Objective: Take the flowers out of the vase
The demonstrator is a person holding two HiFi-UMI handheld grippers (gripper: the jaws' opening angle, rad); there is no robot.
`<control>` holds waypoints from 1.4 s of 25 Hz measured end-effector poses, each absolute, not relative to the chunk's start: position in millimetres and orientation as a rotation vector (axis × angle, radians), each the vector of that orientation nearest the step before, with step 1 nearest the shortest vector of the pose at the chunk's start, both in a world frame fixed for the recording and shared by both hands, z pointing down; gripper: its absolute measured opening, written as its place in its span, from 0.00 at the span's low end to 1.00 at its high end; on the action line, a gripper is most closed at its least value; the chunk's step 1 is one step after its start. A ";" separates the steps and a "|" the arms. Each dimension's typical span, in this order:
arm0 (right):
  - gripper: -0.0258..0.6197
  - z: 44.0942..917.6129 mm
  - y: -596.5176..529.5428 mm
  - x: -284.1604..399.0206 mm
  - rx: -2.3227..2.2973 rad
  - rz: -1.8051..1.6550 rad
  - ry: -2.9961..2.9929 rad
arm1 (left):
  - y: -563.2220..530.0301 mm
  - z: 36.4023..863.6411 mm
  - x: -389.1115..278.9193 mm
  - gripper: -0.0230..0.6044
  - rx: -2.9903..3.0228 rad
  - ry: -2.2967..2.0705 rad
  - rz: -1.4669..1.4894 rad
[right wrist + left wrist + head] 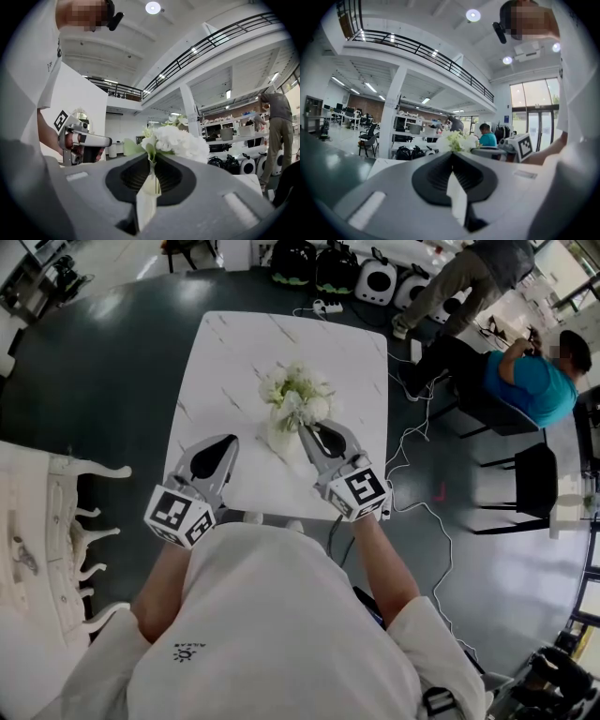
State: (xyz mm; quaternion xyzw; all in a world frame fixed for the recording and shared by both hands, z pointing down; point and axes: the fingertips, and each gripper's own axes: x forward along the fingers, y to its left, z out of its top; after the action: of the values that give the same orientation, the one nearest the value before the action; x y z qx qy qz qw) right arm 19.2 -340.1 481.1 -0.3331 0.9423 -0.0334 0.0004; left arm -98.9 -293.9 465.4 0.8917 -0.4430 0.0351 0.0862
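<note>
A white bench (pixel 234 352) carries a pale vase (pixel 279 439) near the middle of its near edge, and white flowers (pixel 298 395) stand in it. The right gripper (pixel 307 431) is pinching the stems just under the blooms. The left gripper (pixel 231 440) hovers just beside the vase over the near edge, its jaws pressed together on nothing. The grasp looks made, but the flowers appear not yet lifted clear. Pulling them out and setting them down is what's left.

Bright, even ceiling light (pixel 152 7), fisheye-bent edges (dark vignetted corners).
</note>
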 end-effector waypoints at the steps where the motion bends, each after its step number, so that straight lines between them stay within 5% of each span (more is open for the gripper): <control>1: 0.09 478.5 -340.4 19.0 -1.049 -0.097 2.956 | -293.6 465.4 -99.1 0.02 2.658 -1.319 0.104; 35: 0.08 412.6 -347.6 14.6 -1.115 0.094 2.894 | -313.8 450.3 -101.3 0.02 2.714 -1.260 0.006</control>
State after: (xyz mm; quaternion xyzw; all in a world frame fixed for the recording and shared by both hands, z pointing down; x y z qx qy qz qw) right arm 14.6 -347.6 412.6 -0.3591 0.9326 0.0304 0.0193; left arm -101.3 -313.8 450.3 0.9045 -0.4199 0.0020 0.0745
